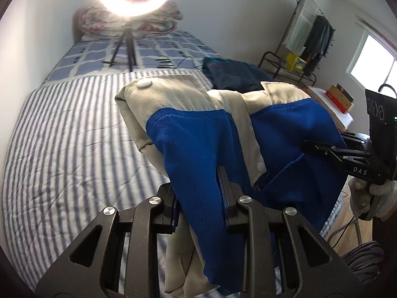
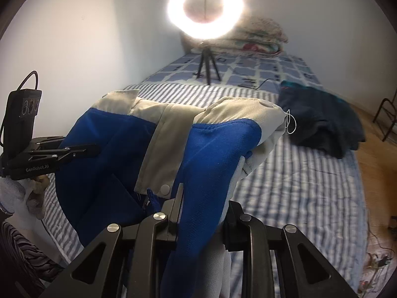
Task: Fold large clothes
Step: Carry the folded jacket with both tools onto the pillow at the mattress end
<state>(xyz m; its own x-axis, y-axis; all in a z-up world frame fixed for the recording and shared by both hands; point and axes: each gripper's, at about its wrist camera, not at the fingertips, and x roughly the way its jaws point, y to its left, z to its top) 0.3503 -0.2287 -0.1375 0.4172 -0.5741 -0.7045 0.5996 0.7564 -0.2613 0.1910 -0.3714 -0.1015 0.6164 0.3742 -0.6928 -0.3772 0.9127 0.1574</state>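
A large blue and beige jacket (image 1: 198, 134) with white snap buttons hangs in the air over the striped bed. My left gripper (image 1: 198, 188) is shut on its blue cloth, which drapes over and between the fingers. My right gripper (image 2: 203, 206) is shut on another part of the same jacket (image 2: 211, 149). The right gripper also shows in the left wrist view (image 1: 307, 146) at the right, its tip against the blue cloth. The left gripper shows in the right wrist view (image 2: 96, 149) at the left, its tip at the jacket's edge.
The bed has a blue-and-white striped cover (image 1: 69, 134) and a checked sheet (image 1: 158, 52) further back. A ring light on a tripod (image 1: 124, 47) stands on the bed. A dark folded garment (image 2: 320, 121) lies on the bed's right. A clothes rack (image 1: 305, 37) stands by the wall.
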